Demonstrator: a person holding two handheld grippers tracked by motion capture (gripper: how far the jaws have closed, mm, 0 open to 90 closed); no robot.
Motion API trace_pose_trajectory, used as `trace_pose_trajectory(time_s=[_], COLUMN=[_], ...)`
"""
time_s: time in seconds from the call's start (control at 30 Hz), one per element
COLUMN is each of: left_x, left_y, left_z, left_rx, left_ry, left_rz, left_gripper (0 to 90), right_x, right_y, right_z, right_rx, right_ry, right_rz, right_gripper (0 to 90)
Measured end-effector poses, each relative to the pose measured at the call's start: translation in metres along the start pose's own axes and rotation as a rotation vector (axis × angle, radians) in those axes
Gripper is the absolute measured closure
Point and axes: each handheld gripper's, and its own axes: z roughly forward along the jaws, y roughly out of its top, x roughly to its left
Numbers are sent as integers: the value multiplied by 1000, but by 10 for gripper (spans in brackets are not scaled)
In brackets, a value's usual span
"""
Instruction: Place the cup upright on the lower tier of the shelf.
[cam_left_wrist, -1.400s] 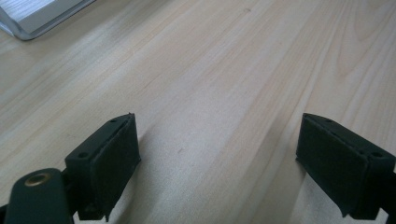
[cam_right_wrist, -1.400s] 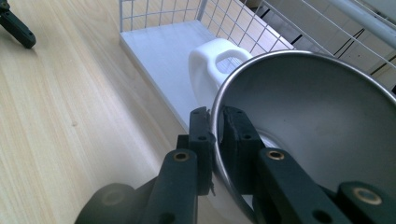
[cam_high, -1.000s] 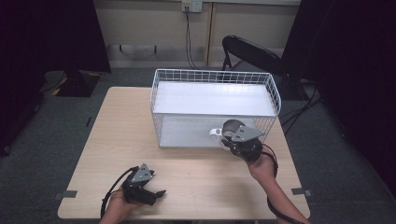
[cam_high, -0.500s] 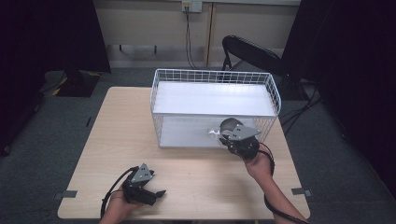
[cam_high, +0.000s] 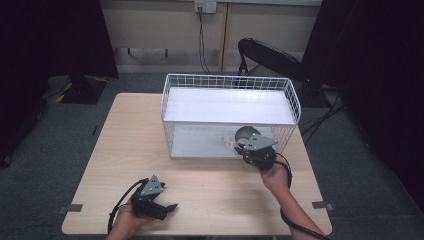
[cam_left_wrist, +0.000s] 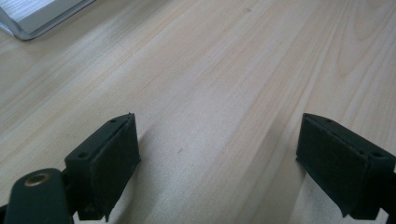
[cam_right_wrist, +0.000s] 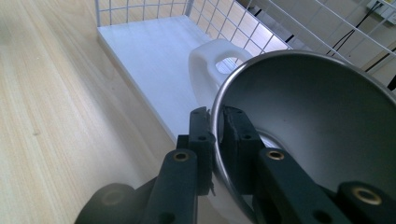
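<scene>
A steel cup (cam_right_wrist: 303, 121) with a white handle (cam_right_wrist: 210, 60) hangs tilted over the white floor at the front right of a white wire basket (cam_high: 230, 80). My right gripper (cam_right_wrist: 215, 121) is shut on the cup's rim, one pad inside and one outside. In the high view the right gripper (cam_high: 248, 145) is against the basket's front right, with the cup (cam_high: 244, 134) just beyond it. My left gripper (cam_high: 169, 209) rests near the table's front left. Its jaws stand wide apart over bare wood, so the left gripper (cam_left_wrist: 217, 154) is open.
The basket stands on the far half of the light wooden table (cam_high: 130, 140), and a white shelf (cam_high: 225, 105) covers its upper level. A black chair (cam_high: 265, 52) stands behind the table. Cables trail from both grippers toward the front edge.
The right gripper with the cup has shifted slightly toward the basket. The left gripper has stayed put.
</scene>
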Motion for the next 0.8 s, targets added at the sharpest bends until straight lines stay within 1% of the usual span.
trace_pose_trajectory(time_s=[0.13,0.33,0.4,0.8], left_x=[0,0,0,0], left_y=[0,0,0,0], left_z=[0,0,0,0], left_rx=[0,0,0,0], left_ry=[0,0,-1,-1], left_rz=[0,0,0,0], left_gripper=[125,123,123,123], right_x=[0,1,0,-2], right_y=[-1,-3,-3,-3], right_z=[3,6,7,11], right_rx=[5,7,10,15], right_ry=[1,-9,-5,-16], right_rz=[-3,-9,-6,-19], right_gripper=[821,821,821,821])
